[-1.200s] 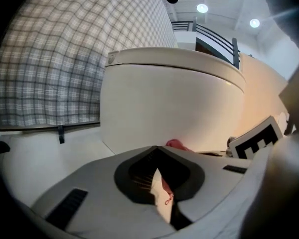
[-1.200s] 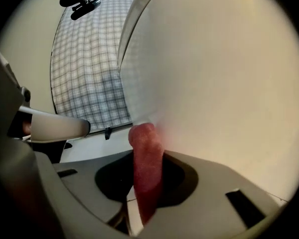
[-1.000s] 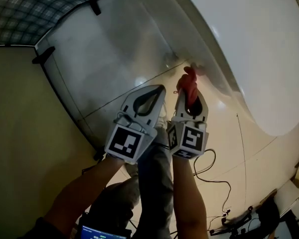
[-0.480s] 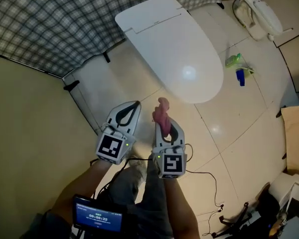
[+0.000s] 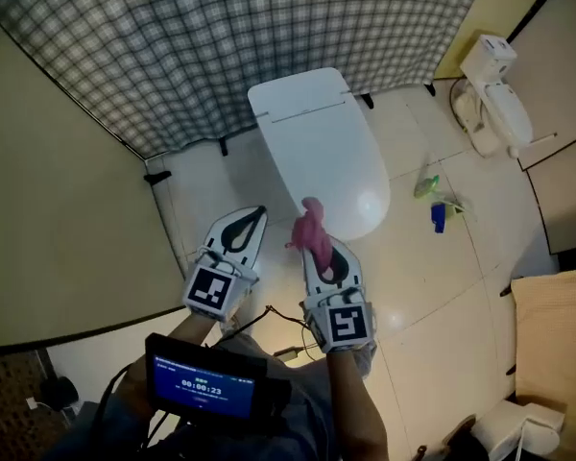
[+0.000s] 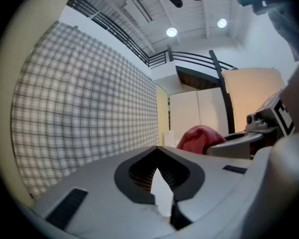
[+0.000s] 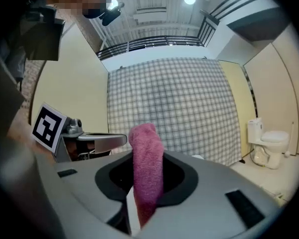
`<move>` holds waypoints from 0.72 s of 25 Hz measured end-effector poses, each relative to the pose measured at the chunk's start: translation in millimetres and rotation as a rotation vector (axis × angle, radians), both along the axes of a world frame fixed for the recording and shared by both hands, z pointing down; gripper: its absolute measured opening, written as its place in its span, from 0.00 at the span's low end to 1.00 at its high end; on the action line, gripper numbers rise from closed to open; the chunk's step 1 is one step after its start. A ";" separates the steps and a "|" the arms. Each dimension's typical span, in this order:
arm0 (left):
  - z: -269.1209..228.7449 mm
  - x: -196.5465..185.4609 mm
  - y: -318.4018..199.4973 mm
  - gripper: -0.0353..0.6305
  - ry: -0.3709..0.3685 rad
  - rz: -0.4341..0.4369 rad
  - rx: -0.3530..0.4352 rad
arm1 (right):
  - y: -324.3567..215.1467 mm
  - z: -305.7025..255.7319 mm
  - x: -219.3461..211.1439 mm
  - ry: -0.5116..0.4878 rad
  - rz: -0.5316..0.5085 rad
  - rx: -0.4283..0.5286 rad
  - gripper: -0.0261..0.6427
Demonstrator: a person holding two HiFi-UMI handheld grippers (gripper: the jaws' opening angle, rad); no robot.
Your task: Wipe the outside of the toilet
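Observation:
The white toilet (image 5: 319,147) stands with its lid down against a checked curtain, well below and ahead of both grippers in the head view. My right gripper (image 5: 319,248) is shut on a pink cloth (image 5: 312,230), which sticks up past the jaw tips (image 7: 145,166). My left gripper (image 5: 248,217) is shut with nothing between its jaws (image 6: 157,148). Both are held up side by side, clear of the toilet. From the left gripper view the cloth (image 6: 199,138) shows to the right.
A checked curtain (image 5: 240,46) hangs behind the toilet. A green and blue bottle (image 5: 437,205) lies on the tiled floor at the right. A second white toilet (image 5: 494,94) stands at far right. A screen (image 5: 204,389) sits at my chest. Cables trail on the floor.
The view has pulled far back from the toilet's side: one second ago the cloth was close to the bowl, now both grippers are raised high above the floor, away from the toilet.

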State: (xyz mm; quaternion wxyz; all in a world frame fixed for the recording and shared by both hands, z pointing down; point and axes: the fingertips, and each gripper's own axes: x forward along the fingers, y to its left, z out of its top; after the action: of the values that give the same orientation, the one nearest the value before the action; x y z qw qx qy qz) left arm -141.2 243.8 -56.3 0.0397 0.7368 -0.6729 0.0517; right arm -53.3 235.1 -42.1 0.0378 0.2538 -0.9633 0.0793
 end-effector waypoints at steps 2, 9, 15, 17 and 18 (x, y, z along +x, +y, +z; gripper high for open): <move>-12.8 16.1 -11.9 0.07 -0.011 -0.083 0.026 | -11.6 -8.3 20.1 -0.014 -0.085 0.021 0.16; -43.2 96.3 -52.8 0.07 -0.026 -0.410 0.133 | -71.1 -32.9 111.2 -0.041 -0.404 0.012 0.16; -87.9 181.1 -71.3 0.07 0.000 -0.512 0.109 | -105.8 -73.0 170.3 -0.070 -0.529 0.011 0.16; -97.1 196.0 -69.1 0.07 0.013 -0.545 0.112 | -103.3 -89.8 180.7 -0.087 -0.564 0.037 0.16; -99.6 200.6 -67.4 0.07 0.013 -0.562 0.112 | -101.8 -96.9 182.4 -0.099 -0.581 0.052 0.16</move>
State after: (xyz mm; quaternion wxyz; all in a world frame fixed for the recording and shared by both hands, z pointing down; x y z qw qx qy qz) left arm 59.4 176.4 -155.9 0.0159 0.5226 -0.8524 -0.0031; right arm 129.1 133.2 -139.0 0.0053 -0.0358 -0.9979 0.0528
